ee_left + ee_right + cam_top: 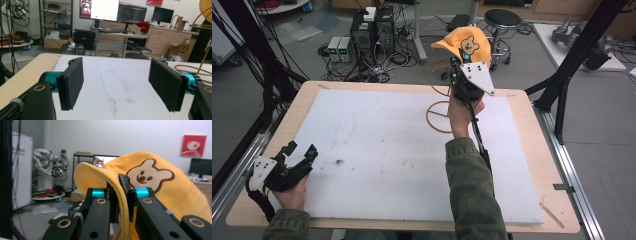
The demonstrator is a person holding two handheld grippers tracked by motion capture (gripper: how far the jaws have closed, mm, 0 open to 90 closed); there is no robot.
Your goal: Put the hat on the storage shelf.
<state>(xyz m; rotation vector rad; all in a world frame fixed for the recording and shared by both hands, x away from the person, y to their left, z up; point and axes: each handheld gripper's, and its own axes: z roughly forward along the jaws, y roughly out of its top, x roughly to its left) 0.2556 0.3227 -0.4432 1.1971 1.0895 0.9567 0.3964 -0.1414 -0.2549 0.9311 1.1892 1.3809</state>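
Left gripper (299, 159) idles lower left with jaws wide apart and nothing held, right gripper (122, 200) clamps the cap (467, 44) brim upper centre over the wire stand (439, 102); likely hanging it: keep cap level, centre before release.

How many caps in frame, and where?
1. An orange bear-face cap, pinched at its edge by the right gripper, raised above the wire stand at the table's far edge. The left gripper is open, holding nothing.
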